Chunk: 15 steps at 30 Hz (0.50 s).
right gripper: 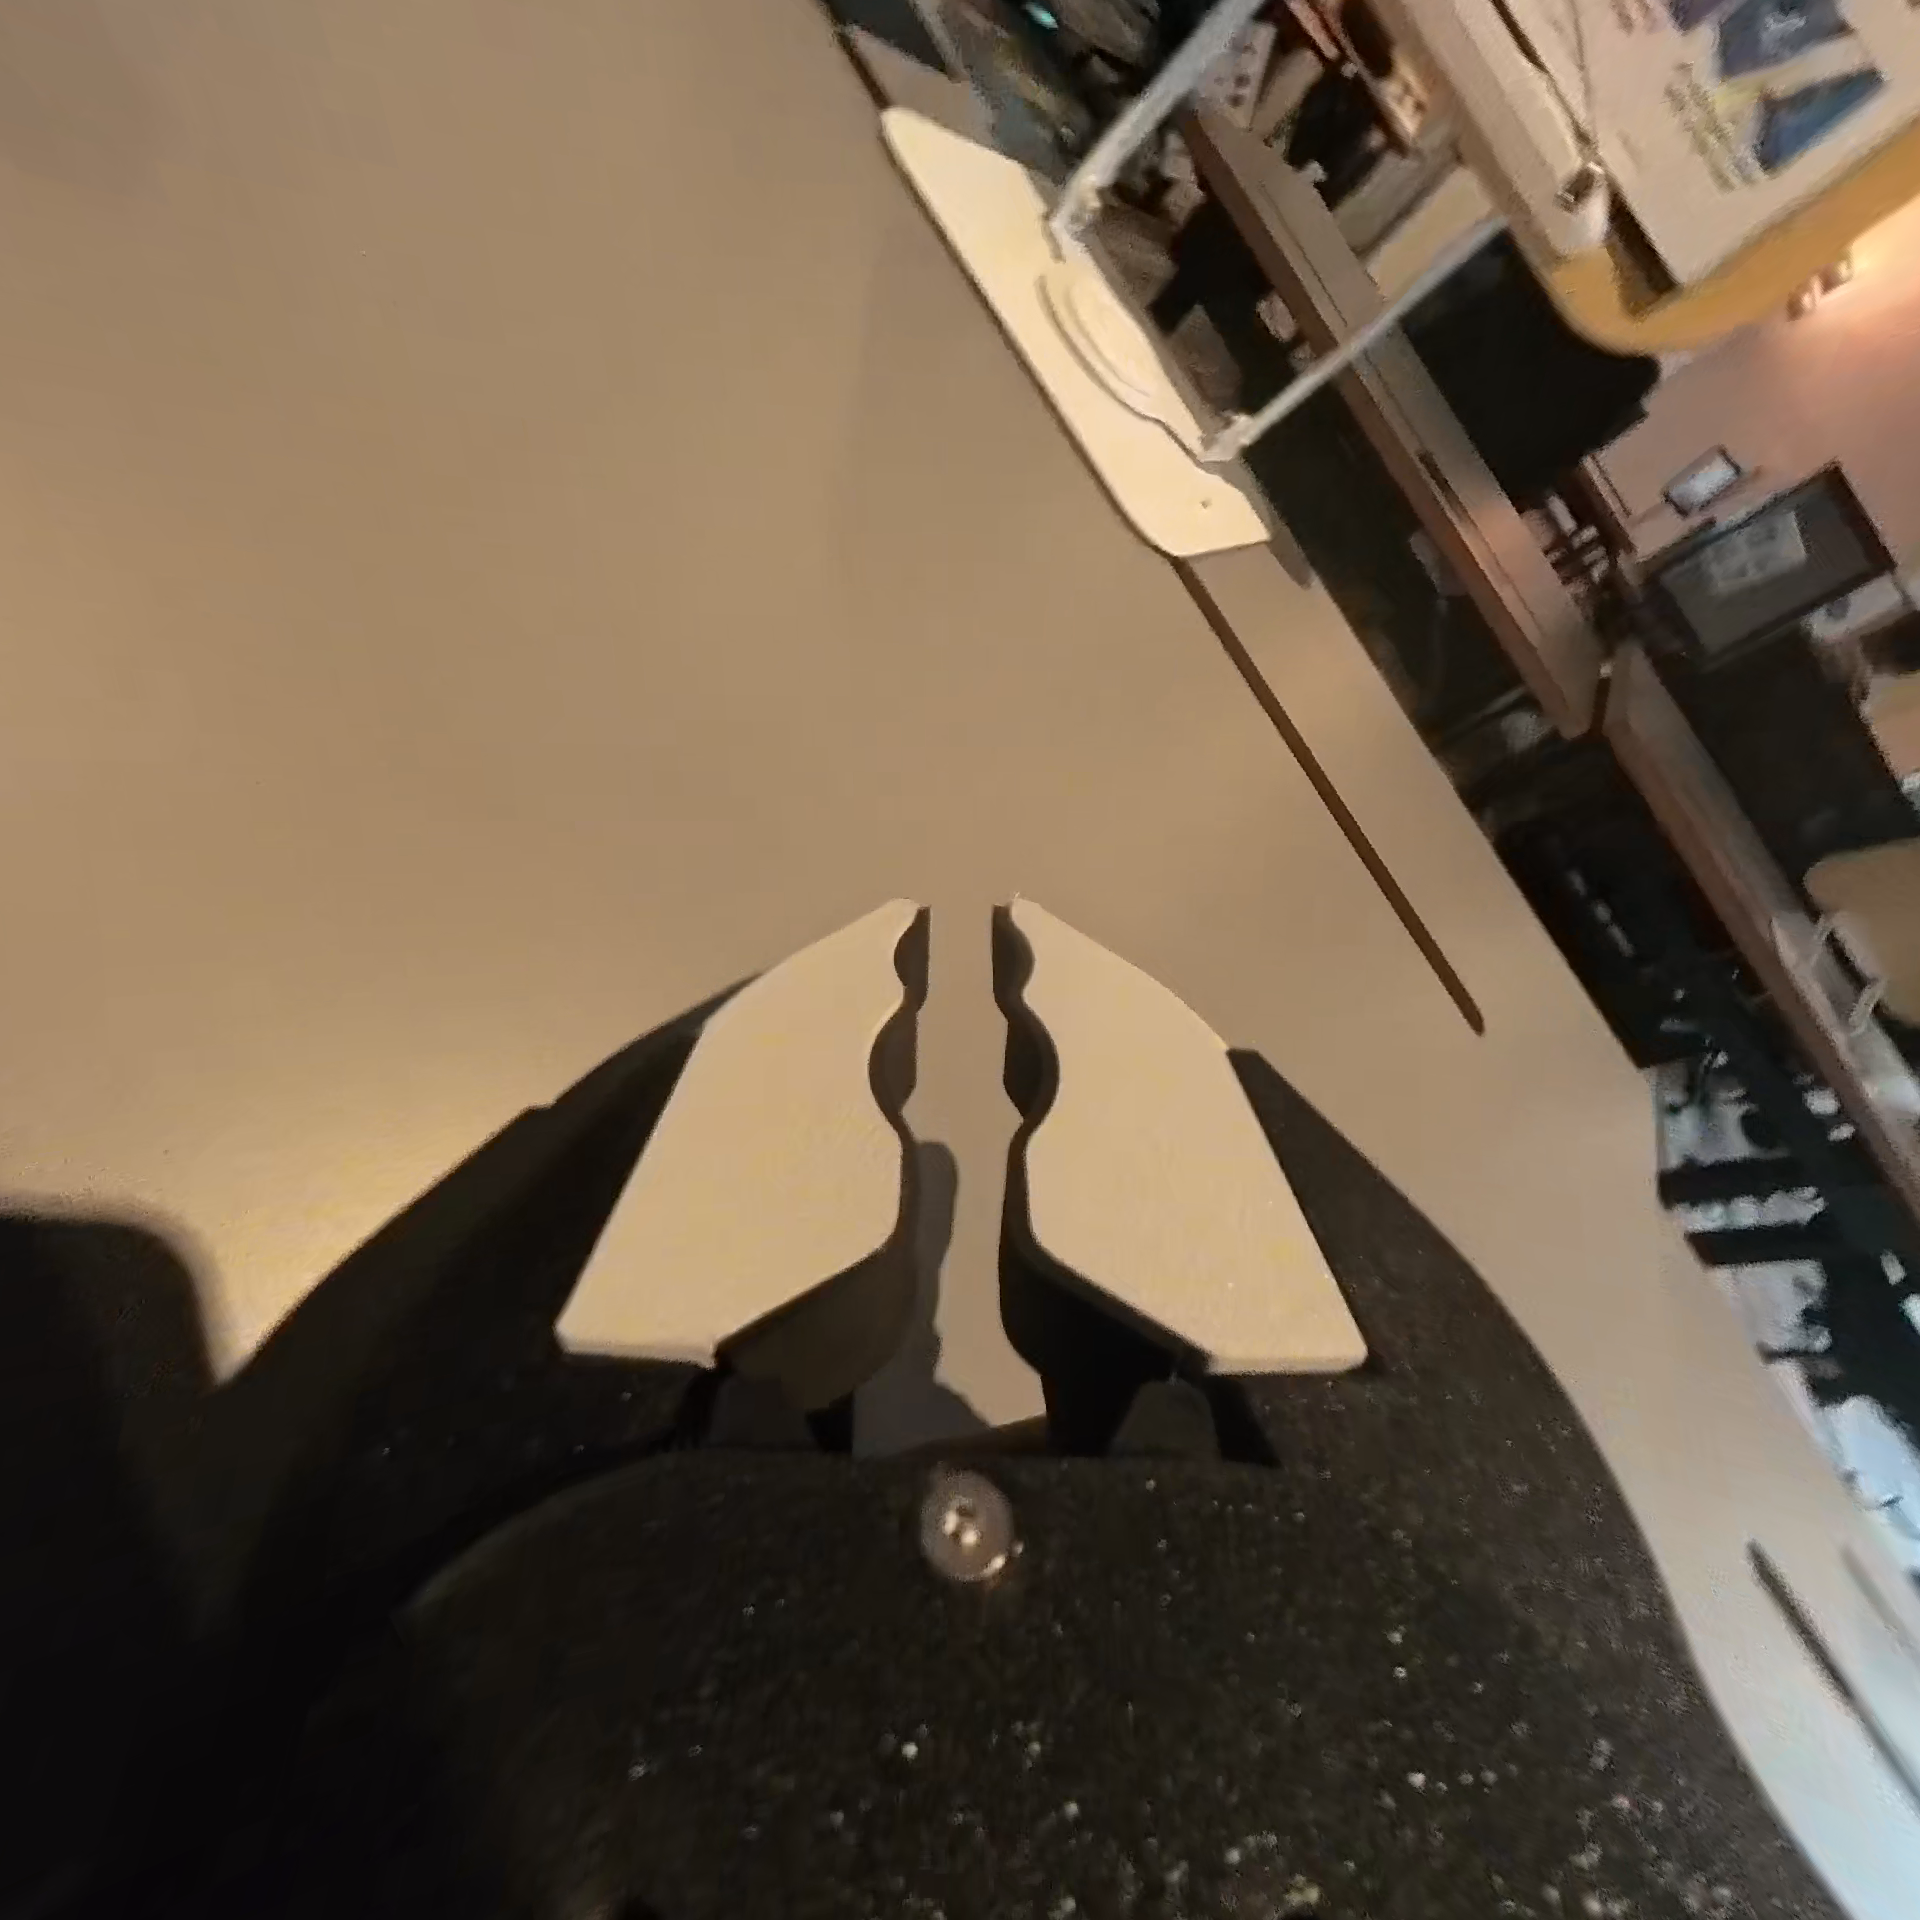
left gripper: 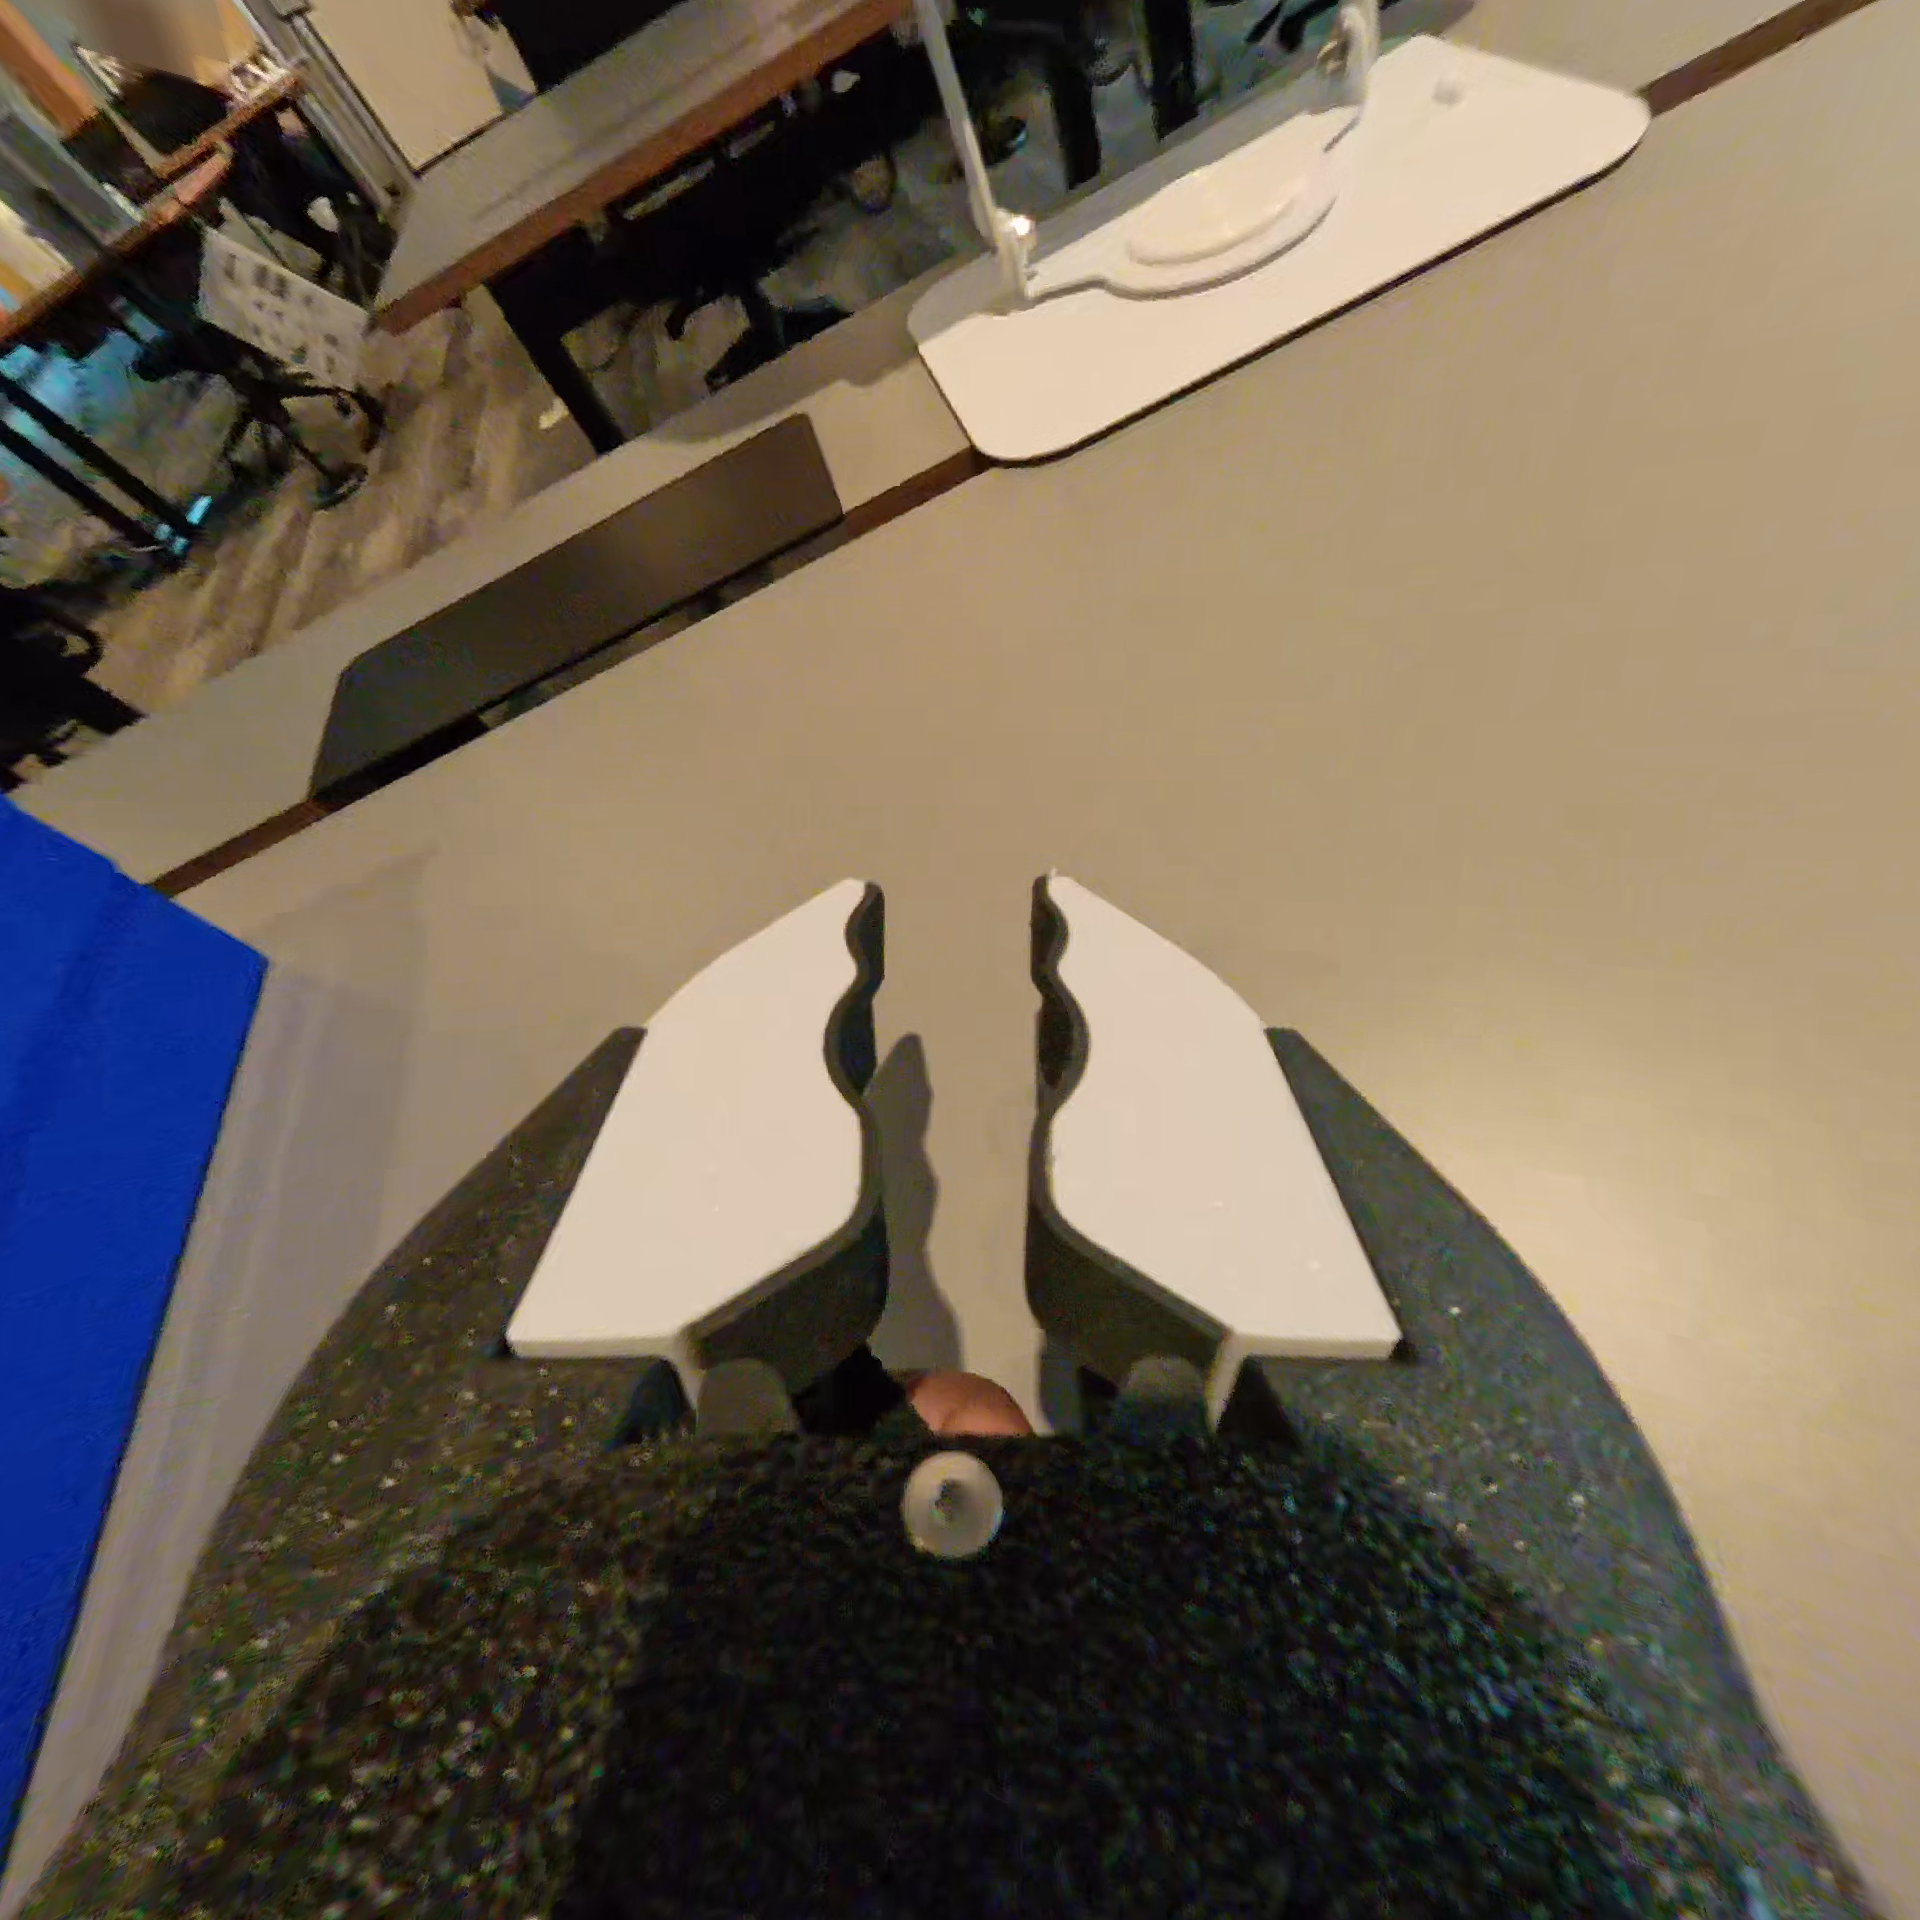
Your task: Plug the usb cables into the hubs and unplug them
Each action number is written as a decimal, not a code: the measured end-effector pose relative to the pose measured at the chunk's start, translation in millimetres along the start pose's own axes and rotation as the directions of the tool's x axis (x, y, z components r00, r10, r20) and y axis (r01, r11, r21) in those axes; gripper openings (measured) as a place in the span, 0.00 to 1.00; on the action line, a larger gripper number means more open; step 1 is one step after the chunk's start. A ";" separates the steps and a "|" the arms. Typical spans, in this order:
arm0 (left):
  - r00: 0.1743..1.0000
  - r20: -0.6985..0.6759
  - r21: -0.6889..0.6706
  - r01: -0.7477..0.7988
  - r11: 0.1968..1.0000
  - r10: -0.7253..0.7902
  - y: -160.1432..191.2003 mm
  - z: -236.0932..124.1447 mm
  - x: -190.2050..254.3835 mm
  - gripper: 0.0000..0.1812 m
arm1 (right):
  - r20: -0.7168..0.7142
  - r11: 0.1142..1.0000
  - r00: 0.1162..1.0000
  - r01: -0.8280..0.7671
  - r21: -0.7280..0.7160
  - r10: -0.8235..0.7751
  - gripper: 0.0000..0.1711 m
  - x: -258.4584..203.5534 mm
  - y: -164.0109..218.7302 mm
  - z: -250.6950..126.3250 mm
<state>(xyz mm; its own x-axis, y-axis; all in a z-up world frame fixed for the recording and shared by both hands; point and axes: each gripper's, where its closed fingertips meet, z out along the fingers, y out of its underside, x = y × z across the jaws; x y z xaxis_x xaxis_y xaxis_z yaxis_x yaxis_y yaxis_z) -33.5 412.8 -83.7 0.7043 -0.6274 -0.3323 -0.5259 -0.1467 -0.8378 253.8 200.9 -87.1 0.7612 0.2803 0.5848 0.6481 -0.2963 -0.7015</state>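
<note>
No USB cable or hub shows in either view. In the left wrist view my left gripper (left gripper: 957, 894) hovers over the bare grey table (left gripper: 1351, 727). Its white fingers (left gripper: 758, 1122) stand apart with nothing between them. In the right wrist view my right gripper (right gripper: 961, 914) is tilted over the same grey table (right gripper: 520, 520). Its white fingers (right gripper: 790, 1143) stand a narrow gap apart and hold nothing.
A white stand base (left gripper: 1299, 249) with a thin white post sits at the table's far edge; it also shows in the right wrist view (right gripper: 1081, 343). A dark flat panel (left gripper: 582, 592) lies at the far left edge. A blue cloth (left gripper: 94, 1195) is at my left. Desks and chairs stand beyond. The grippers' ends are close to 35 centimeters from one another.
</note>
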 end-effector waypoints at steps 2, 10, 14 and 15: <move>1.000 0.017 -0.010 -0.015 1.000 0.015 1.2 -0.5 0.8 0.15 | -0.025 0.994 0.994 -0.108 0.011 0.109 0.07 11.1 -6.1 -9.0; 0.991 0.020 -0.029 -0.130 0.991 0.131 3.4 1.3 12.3 0.14 | 0.142 0.873 0.880 -0.471 0.127 0.454 0.08 4.5 -72.7 -84.0; 0.993 0.018 -0.023 -0.117 0.993 0.117 2.6 0.7 11.4 0.14 | 0.308 0.907 0.867 -0.420 0.027 0.392 0.12 -28.3 -102.7 -110.5; 0.993 0.019 -0.021 -0.116 0.993 0.117 2.4 0.5 11.4 0.14 | 0.325 0.917 0.868 -0.398 0.005 0.375 0.13 -35.2 -106.7 -113.9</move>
<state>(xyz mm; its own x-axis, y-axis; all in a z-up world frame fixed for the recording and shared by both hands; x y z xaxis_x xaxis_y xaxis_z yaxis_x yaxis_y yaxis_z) -26.6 405.7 -89.8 0.6469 -0.6259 -0.4356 -0.6142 -0.0891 -0.7841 160.5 118.6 13.5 0.8965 0.4286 0.1121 0.2911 -0.3792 -0.8783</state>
